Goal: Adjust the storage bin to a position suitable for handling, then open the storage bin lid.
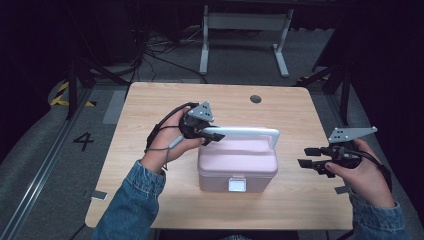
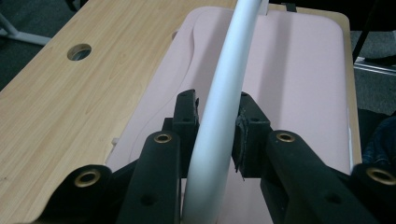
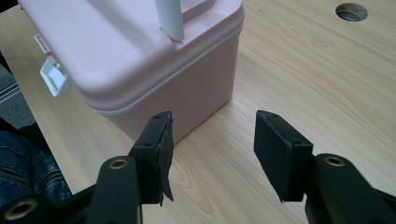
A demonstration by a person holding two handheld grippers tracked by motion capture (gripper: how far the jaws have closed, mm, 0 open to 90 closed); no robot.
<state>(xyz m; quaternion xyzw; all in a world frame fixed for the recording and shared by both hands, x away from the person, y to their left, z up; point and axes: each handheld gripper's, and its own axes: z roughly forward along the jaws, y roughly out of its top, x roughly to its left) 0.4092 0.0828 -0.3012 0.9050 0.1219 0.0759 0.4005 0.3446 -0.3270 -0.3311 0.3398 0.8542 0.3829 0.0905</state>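
Left claw (image 2: 217, 128) clamped on white handle (image 1: 250, 132) — likely to lift pink box (image 1: 237, 167); right claw (image 3: 212, 154) apart, waiting beside.

the pink plastic box with a lid (image 1: 237, 169) stands on the light wooden table (image 1: 150, 105), near its front edge. the round hole in the tabletop (image 1: 255, 99) lies behind the box. the left gripper (image 1: 212, 135) is at the box's raised white handle (image 1: 250, 131), the right gripper (image 1: 307, 157) to the right of the box, apart from it.

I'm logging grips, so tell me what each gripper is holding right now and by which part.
The left gripper is shut on the white handle of the pink box, near the handle's left end. The right gripper is open, holding nothing.
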